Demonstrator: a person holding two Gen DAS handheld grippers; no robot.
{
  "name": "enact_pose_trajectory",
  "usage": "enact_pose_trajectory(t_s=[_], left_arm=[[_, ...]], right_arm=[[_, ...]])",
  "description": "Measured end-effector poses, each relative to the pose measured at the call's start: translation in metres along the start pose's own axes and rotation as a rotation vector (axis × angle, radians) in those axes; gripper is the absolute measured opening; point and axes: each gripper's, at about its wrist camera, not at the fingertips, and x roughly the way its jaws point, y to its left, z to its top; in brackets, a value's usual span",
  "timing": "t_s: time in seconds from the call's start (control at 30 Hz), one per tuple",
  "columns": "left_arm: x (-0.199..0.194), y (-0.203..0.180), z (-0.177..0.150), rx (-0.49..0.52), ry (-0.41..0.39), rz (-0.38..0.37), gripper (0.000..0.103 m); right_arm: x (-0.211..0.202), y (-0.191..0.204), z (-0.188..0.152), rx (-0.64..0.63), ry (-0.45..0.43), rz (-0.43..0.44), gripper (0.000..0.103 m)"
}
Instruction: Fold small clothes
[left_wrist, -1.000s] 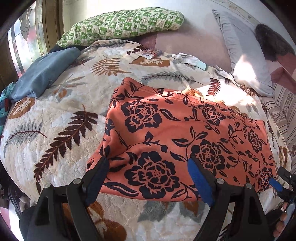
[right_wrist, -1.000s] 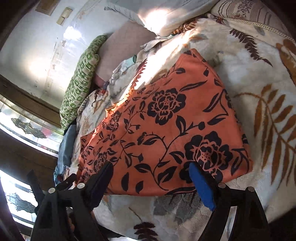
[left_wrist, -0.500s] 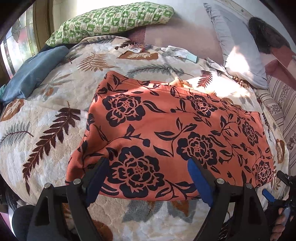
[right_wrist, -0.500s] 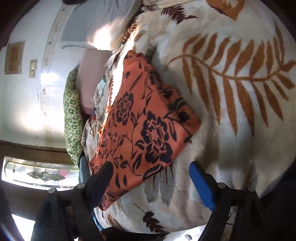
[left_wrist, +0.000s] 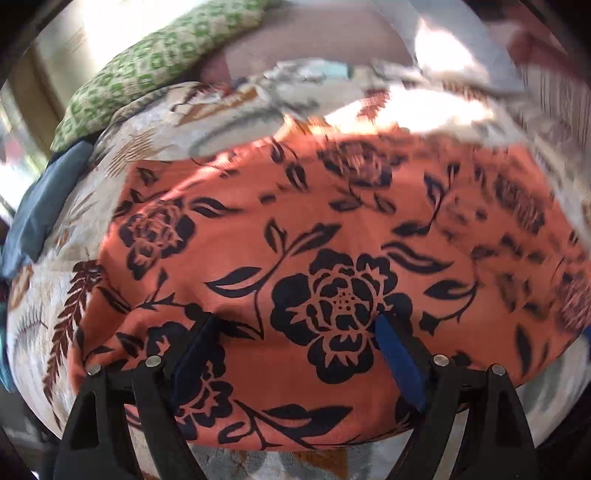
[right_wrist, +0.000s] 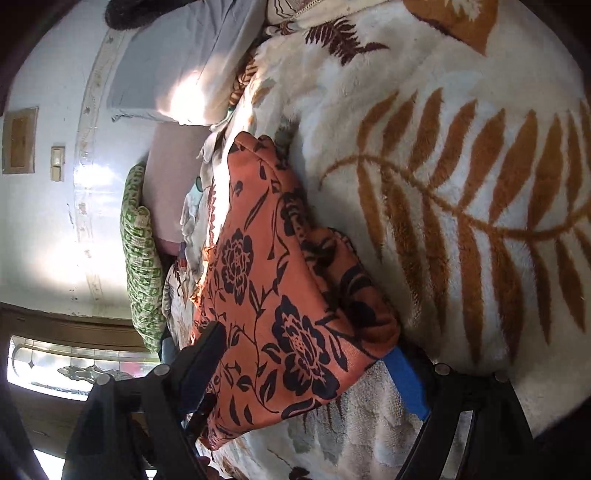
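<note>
Both grippers have dropped closer: left gripper opening over the orange floral garment, right gripper spread astride its corner; far side blurred.

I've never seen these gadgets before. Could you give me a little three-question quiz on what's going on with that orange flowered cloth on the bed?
1. True or false: the orange floral garment lies spread flat on the leaf-print blanket.
2. Which pillow lies at the head of the bed? A) green checked pillow B) red striped C) plain black
3. Fill in: both the left gripper and the right gripper are ____, holding nothing.

Key: 1 true; 2 A; 3 open, the left gripper's jaws opening further, with the garment's near edge between each pair of jaws.
</note>
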Motion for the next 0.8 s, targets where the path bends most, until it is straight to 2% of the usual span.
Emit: enact_pose_trajectory(t_s=[0.03, 0.07, 0.1, 0.13, 0.2, 0.23, 0.27, 0.3, 0.33, 0.37, 0.4, 0.43, 0.47, 0.5, 0.57, 0.63, 0.73, 0.8], left_arm=[[-0.004, -0.003, -0.001, 0.018, -0.045, 0.028, 0.093], [-0.01, 0.0, 0.001, 0.011, -0.038, 0.015, 0.091], [-0.017, 0.006, 0.004, -0.016, -0.027, -0.024, 0.09], [-0.028, 0.014, 0.005, -0.047, -0.05, -0.054, 0.09], [-0.046, 0.027, 0.005, -0.073, -0.132, -0.035, 0.09], [-0.044, 0.029, 0.004, -0.067, -0.138, -0.017, 0.09], [-0.029, 0.026, 0.002, -0.031, -0.086, -0.014, 0.09], [0.001, 0.018, -0.003, 0.033, 0.038, -0.036, 0.09], [0.007, 0.018, -0.007, 0.041, -0.006, -0.034, 0.096], [0.001, 0.022, -0.006, 0.034, -0.024, -0.041, 0.095], [-0.007, 0.028, -0.002, -0.004, -0.002, -0.08, 0.092], [-0.017, 0.041, 0.0, -0.072, -0.007, -0.153, 0.083], [-0.028, 0.057, 0.001, -0.138, -0.021, -0.216, 0.082], [-0.041, 0.076, -0.001, -0.203, -0.05, -0.235, 0.082], [-0.067, 0.119, -0.011, -0.327, -0.131, -0.224, 0.082], [-0.085, 0.166, -0.027, -0.453, -0.169, -0.201, 0.082], [-0.103, 0.229, -0.059, -0.607, -0.19, -0.135, 0.082], [-0.108, 0.261, -0.082, -0.678, -0.193, -0.086, 0.082]], right_arm=[[0.002, 0.005, 0.001, -0.03, 0.004, -0.028, 0.08], [0.002, 0.013, 0.0, -0.069, 0.004, -0.071, 0.058], [0.003, 0.02, 0.0, -0.108, 0.01, -0.098, 0.023], [0.004, 0.025, 0.0, -0.127, 0.021, -0.117, 0.017], [0.005, 0.034, -0.001, -0.161, 0.015, -0.162, 0.017], [0.007, 0.038, -0.001, -0.182, 0.014, -0.181, 0.017], [0.008, 0.042, -0.002, -0.204, 0.006, -0.207, 0.017], [0.009, 0.048, -0.003, -0.229, -0.002, -0.229, 0.017], [0.011, 0.057, -0.006, -0.259, -0.009, -0.237, 0.015], [0.011, 0.07, -0.012, -0.301, -0.013, -0.236, 0.014], [0.011, 0.088, -0.019, -0.353, -0.019, -0.234, 0.014], [0.011, 0.109, -0.028, -0.418, -0.029, -0.225, 0.014], [0.01, 0.131, -0.038, -0.482, -0.039, -0.208, 0.014], [0.012, 0.153, -0.05, -0.539, -0.042, -0.19, 0.014], [0.019, 0.198, -0.075, -0.648, -0.03, -0.14, 0.014], [0.032, 0.235, -0.107, -0.734, 0.002, -0.077, 0.014], [0.064, 0.275, -0.159, -0.82, 0.086, 0.014, 0.014], [0.097, 0.287, -0.195, -0.847, 0.172, 0.043, 0.014]])
